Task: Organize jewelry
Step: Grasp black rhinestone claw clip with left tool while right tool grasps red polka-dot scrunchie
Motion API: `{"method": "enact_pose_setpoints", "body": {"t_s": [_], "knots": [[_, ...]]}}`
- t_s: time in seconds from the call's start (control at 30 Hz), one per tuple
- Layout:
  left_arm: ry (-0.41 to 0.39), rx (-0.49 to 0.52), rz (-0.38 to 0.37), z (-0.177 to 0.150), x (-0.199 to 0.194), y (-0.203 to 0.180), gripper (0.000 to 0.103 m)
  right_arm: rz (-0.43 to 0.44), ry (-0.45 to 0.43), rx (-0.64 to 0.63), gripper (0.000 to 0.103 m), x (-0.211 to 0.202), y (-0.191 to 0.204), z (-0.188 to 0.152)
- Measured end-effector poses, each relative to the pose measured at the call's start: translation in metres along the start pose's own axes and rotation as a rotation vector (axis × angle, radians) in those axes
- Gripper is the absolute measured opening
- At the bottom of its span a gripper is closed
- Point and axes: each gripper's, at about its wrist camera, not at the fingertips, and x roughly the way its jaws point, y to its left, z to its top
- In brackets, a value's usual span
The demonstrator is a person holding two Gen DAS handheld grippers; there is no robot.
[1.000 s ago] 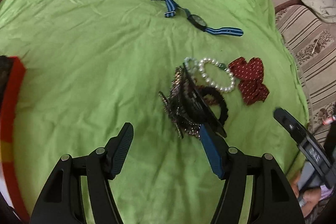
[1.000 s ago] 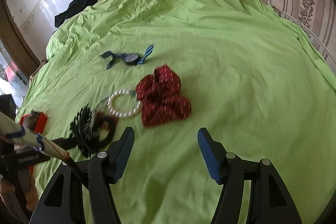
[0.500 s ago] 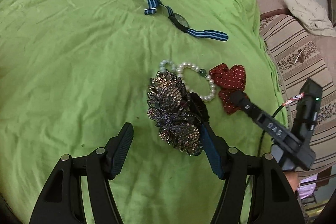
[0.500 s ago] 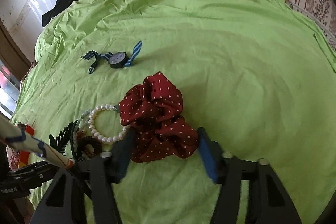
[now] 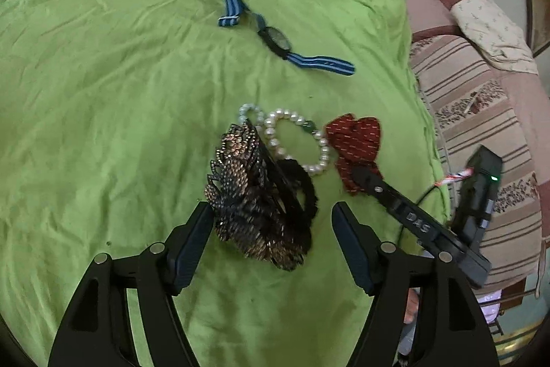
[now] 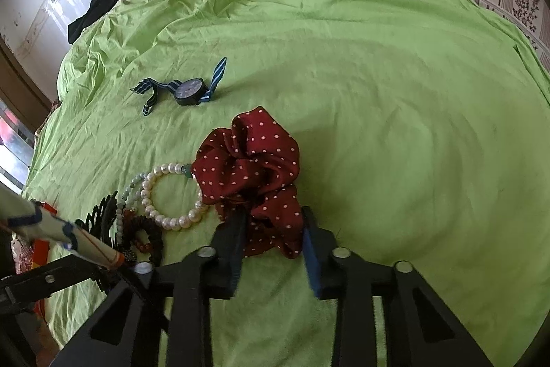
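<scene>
A dark beaded hair clip [image 5: 247, 195] lies on the green sheet [image 5: 103, 92], between the fingers of my left gripper [image 5: 272, 210]. Its jaws are opening and do not press on the clip. My right gripper [image 6: 273, 231] is closing on the near lobe of a red polka-dot scrunchie [image 6: 247, 160], with fabric squeezed between both fingers. In the left wrist view one right fingertip [image 5: 364, 177] sits on the scrunchie [image 5: 357, 133]. A pearl bracelet [image 5: 323, 157] and a black hair tie [image 5: 307, 191] lie between clip and scrunchie. Farther back is a blue-strapped watch [image 5: 275, 36].
A striped sofa [image 5: 481, 98] borders the sheet on the right. In the right wrist view a red box [image 6: 41, 250] shows at the left edge and a black cloth [image 6: 99, 9] lies at the sheet's far corner. A pale green bead bracelet [image 5: 247, 110] touches the pearls.
My right gripper came forward and down onto the red scrunchie and its jaws narrowed around it. My left gripper turned, so the hair clip now lies between its fingers.
</scene>
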Motion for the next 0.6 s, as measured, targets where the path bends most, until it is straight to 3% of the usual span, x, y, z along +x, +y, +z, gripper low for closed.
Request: {"method": "enact_pose_setpoints", "body": {"t_s": [0.03,0.13,0.27,0.6], "knots": [[0.007,-0.008,0.007,0.000,0.003,0.002,0.070,0.006,0.003,0.002,0.021,0.000,0.000,0.000],[0.017,-0.030,0.009,0.000,0.004,0.008,0.050,0.021,0.002,0.001,0.015,-0.007,0.001,-0.002],[-0.008,-0.018,0.023,-0.004,-0.014,0.002,0.050,0.030,-0.017,-0.009,0.013,-0.024,0.007,-0.008],[-0.144,0.046,0.097,-0.039,-0.110,-0.015,0.050,0.059,-0.073,-0.027,0.012,-0.085,0.023,-0.031]]}}
